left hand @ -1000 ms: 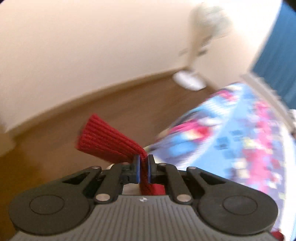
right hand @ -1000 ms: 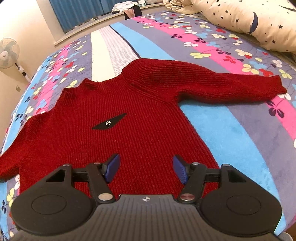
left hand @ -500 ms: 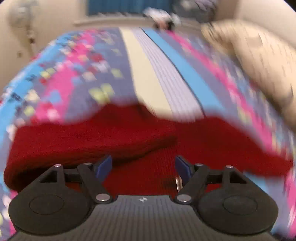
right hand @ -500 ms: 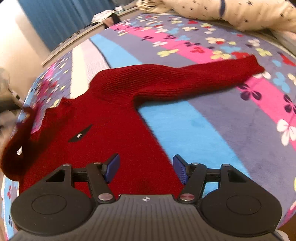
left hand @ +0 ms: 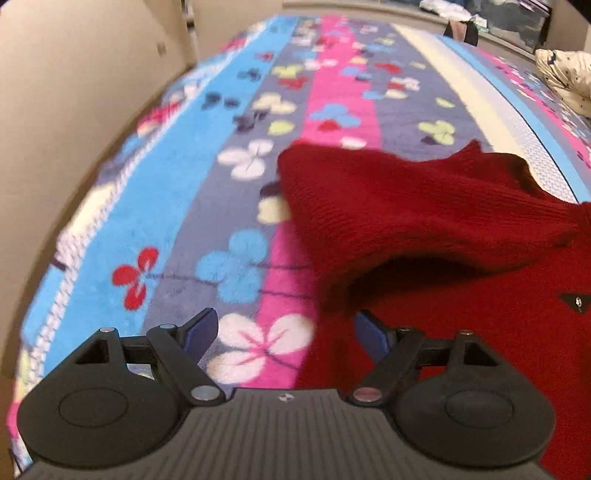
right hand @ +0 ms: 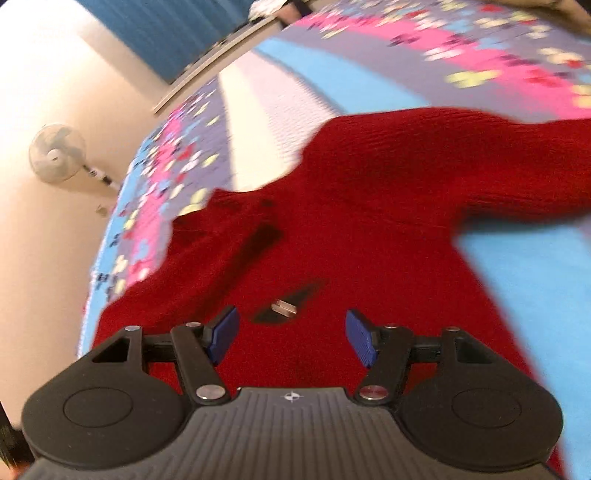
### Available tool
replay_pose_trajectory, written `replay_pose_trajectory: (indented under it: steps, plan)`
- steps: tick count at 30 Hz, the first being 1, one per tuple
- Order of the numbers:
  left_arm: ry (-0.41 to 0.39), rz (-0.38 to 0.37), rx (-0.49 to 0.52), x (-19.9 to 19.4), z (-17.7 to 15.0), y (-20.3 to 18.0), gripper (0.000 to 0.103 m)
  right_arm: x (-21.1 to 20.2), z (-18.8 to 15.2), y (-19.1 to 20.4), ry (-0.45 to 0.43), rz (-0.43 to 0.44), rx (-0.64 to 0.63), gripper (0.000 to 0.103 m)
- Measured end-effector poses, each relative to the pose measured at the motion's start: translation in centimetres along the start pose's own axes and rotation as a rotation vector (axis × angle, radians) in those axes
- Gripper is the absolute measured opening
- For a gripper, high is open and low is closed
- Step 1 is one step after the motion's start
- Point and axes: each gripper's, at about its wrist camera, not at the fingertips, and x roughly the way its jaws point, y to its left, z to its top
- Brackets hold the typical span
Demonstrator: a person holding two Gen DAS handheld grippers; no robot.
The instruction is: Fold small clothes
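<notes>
I see a red sweater (left hand: pixel 424 206) lying on the blanket (left hand: pixel 229 177), a flowered fleece striped in blue, pink, grey and white. Everything below is placed from the sweater.

My left gripper (left hand: pixel 286 332) hangs over the sweater's left edge. Its jaws are opening and already stand wide, and nothing is clamped: between the blue pads (left hand: pixel 201 328) I see a white flower of the blanket on the left and the sweater's edge on the right. Just beyond the gripper, one sleeve (left hand: pixel 388 199) lies folded across the sweater's chest, loose and humped, with a shadow under it. To the right of that fold sits a small black patch (left hand: pixel 576 301) on the chest.

My right gripper (right hand: pixel 291 336) is over the middle of the sweater's body, jaws well apart and empty, with bare knit between the pads. The black patch (right hand: pixel 286 306) lies just ahead of them. In this blurred view the folded sleeve (right hand: pixel 207 243) crosses the chest on the left, and the other sleeve (right hand: pixel 524 162) stretches out flat to the right across the blanket.

Far left of the sweater, off the bed, a white fan (right hand: pixel 55 153) stands by the wall. A blue curtain (right hand: pixel 155 26) hangs beyond the sweater's collar side.
</notes>
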Motion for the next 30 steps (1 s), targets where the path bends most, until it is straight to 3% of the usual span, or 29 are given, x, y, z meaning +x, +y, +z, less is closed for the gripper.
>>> replay_pose_trajectory:
  steps: [3,7,8,9,10,12,14,16,18,21,22,25,27,29,30]
  plan:
    - [0.016,-0.063,-0.030,1.1,0.3,1.4,0.085,6.0,2.3,2.9,0.040,-0.029,0.061,0.067]
    - [0.037,-0.189,0.007,2.0,-0.7,-0.2,0.085,11.3,4.1,5.0,0.024,-0.114,0.125,0.071]
    - [0.047,-0.202,0.013,2.7,-0.8,-0.8,0.085,12.0,4.5,5.4,0.005,-0.136,0.137,0.066]
    - [0.046,-0.170,0.017,3.1,-0.7,-1.2,0.085,12.3,4.7,5.9,-0.019,-0.146,0.140,0.050]
    - [0.034,-0.118,0.019,3.6,-0.8,-1.5,0.084,12.6,4.9,6.4,-0.019,-0.144,0.104,0.010]
    - [0.031,-0.011,-0.006,4.4,-0.5,-1.3,0.081,11.6,5.2,7.5,-0.027,-0.130,0.028,0.009]
    - [0.044,-0.040,-0.074,4.9,-0.1,0.4,0.082,8.1,5.4,7.8,-0.091,-0.045,-0.012,0.009]
    - [0.036,-0.066,-0.061,4.8,-0.1,1.3,0.084,4.8,5.9,6.8,-0.150,-0.019,-0.005,0.009]
    - [0.026,-0.069,0.010,4.7,-0.4,1.2,0.089,3.6,6.4,4.1,-0.145,-0.042,0.044,0.009]
    - [0.040,-0.073,0.019,4.5,-0.7,1.3,0.091,8.1,5.9,-0.5,0.016,-0.125,0.046,0.009]
    - [0.049,-0.081,0.011,4.1,-0.7,1.5,0.091,9.2,5.3,-1.5,0.028,-0.134,0.034,0.008]
    - [0.006,-0.121,0.004,2.6,-0.5,2.0,0.091,7.8,4.7,-1.4,-0.028,-0.099,-0.028,0.011]
    - [-0.048,-0.158,0.002,1.1,-0.3,2.2,0.091,6.6,4.4,-1.3,-0.040,-0.127,-0.034,0.017]
    - [-0.085,-0.196,-0.027,0.2,0.2,2.2,0.094,5.8,4.0,-1.6,-0.068,-0.196,-0.069,0.030]
    - [-0.094,-0.198,-0.037,0.3,0.4,2.0,0.096,6.2,3.7,-1.8,-0.083,-0.229,-0.102,0.030]
